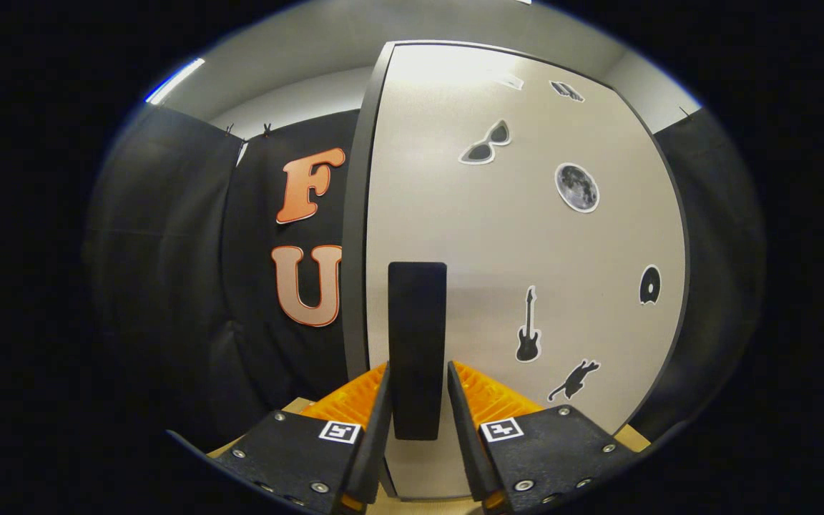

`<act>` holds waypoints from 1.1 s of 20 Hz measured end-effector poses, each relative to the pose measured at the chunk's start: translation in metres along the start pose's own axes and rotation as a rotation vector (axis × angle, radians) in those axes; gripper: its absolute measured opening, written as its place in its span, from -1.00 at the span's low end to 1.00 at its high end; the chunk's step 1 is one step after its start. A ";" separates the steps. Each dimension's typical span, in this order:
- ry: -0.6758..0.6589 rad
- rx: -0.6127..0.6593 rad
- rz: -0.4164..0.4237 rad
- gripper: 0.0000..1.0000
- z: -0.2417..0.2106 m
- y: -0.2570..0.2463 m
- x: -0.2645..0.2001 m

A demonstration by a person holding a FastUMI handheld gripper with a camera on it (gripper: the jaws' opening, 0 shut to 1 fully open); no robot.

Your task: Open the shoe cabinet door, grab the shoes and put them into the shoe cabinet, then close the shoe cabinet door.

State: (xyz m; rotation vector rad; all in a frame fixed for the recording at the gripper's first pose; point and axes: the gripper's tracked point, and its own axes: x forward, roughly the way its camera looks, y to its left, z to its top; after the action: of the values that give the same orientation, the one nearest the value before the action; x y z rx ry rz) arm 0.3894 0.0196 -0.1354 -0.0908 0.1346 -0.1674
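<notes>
Facing the cabinet door [526, 236], pale, stickered, dark-edged, black cloth wall [169, 250] behind. I log my gripper [418, 400]: fingers [376, 436] narrowly parted, flanking the door's black handle [417, 343]; contact unclear.

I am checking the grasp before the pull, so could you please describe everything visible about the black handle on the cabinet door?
The handle is a plain upright black bar, matte and slightly rounded at its corners, standing on the pale door close to that door's dark left edge. It sits between the two fingers of the claw, which flank its lower half closely; whether they actually press on it cannot be told. Its top rises above the fingers. The door looks shut, with stickers to the handle's right.
</notes>
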 end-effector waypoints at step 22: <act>0.052 0.018 -0.044 -0.50 0.000 -0.010 -0.034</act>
State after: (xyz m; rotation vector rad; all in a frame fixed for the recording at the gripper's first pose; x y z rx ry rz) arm 0.3543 0.0153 -0.1304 -0.0720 0.1835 -0.2153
